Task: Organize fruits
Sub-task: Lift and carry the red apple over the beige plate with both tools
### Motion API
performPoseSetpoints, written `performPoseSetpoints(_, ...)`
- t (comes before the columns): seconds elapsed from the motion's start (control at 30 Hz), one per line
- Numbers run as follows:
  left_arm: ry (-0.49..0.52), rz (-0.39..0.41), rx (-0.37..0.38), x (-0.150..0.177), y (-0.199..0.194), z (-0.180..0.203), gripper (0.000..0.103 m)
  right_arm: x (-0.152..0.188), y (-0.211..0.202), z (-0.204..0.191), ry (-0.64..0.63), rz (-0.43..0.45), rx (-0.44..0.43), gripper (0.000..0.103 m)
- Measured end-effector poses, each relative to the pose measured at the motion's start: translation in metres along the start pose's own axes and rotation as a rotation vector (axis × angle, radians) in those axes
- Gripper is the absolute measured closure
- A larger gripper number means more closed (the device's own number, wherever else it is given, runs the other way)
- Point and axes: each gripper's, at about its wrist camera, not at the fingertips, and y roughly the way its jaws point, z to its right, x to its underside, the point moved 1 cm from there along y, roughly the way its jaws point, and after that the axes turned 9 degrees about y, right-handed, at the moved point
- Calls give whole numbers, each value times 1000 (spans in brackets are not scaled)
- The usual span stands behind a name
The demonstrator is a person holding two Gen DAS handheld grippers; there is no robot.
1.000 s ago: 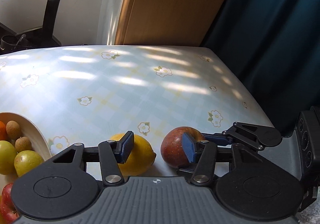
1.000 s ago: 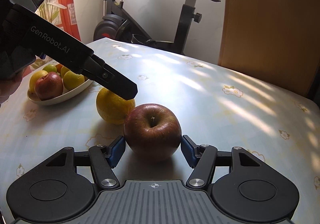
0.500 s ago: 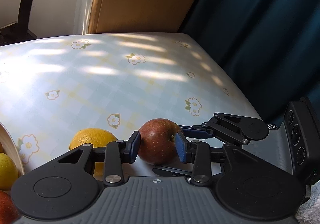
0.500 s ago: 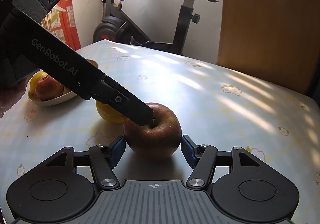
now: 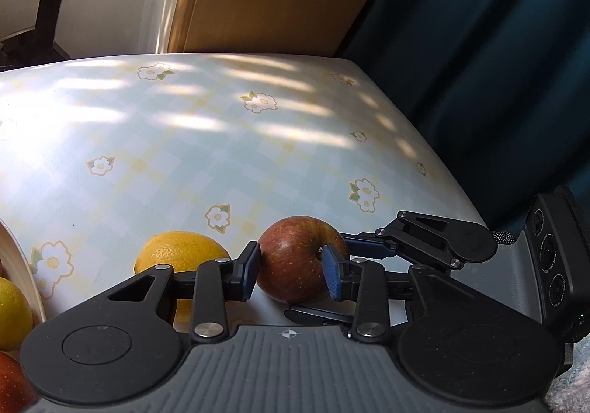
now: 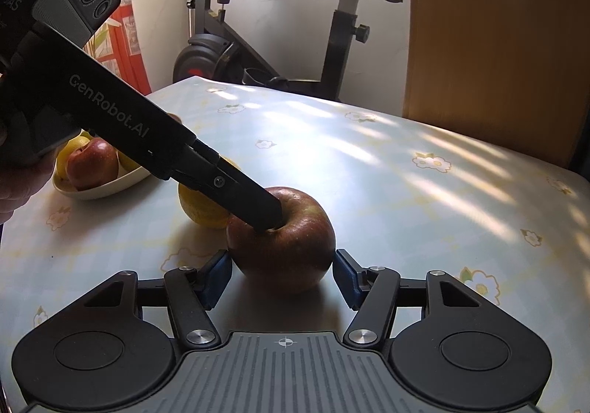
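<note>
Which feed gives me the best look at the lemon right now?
The left wrist view. There the lemon shows its upper half on the table, beside the red apple, with only its lower part behind the left tool. In the right wrist view the lemon is mostly hidden behind that tool's body and the apple.

A home: flowered tablecloth (image 6: 387,169), exercise bike (image 6: 280,25) by the wall, dark curtain (image 5: 497,62).

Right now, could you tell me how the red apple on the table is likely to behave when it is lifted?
The apple looks firm and round, so it would probably roll if nudged. Its skin shines, so it may slip. The left gripper has its fingers against both sides, likely enough to hold it.
</note>
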Motion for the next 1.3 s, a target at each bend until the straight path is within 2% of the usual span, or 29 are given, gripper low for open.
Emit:
performPoseSetpoints(0.27,-1,32,12,-3,-10,4,64,-4,-14,-4,19,46,3,47)
performPoseSetpoints(0.6,-23,117,-59,-1,-71,-12,64,-44,-12,-50,-50,82,-61,47)
performPoseSetpoints(0.8,-63,149,-137,12,-117,-46,64,-76,17,-102,-113,82,-143,47)
performPoseSetpoints(1.0,-160,153,-214,36,-155,-93,64,-104,61,-157,-179,41,-235,47)
performPoseSetpoints(1.13,-222,169,-235,48,-171,-124,64,-116,91,-189,-213,5,-270,47)
performPoseSetpoints(1.3,-267,177,-248,55,-178,-152,64,-127,118,-210,-250,-42,-281,47)
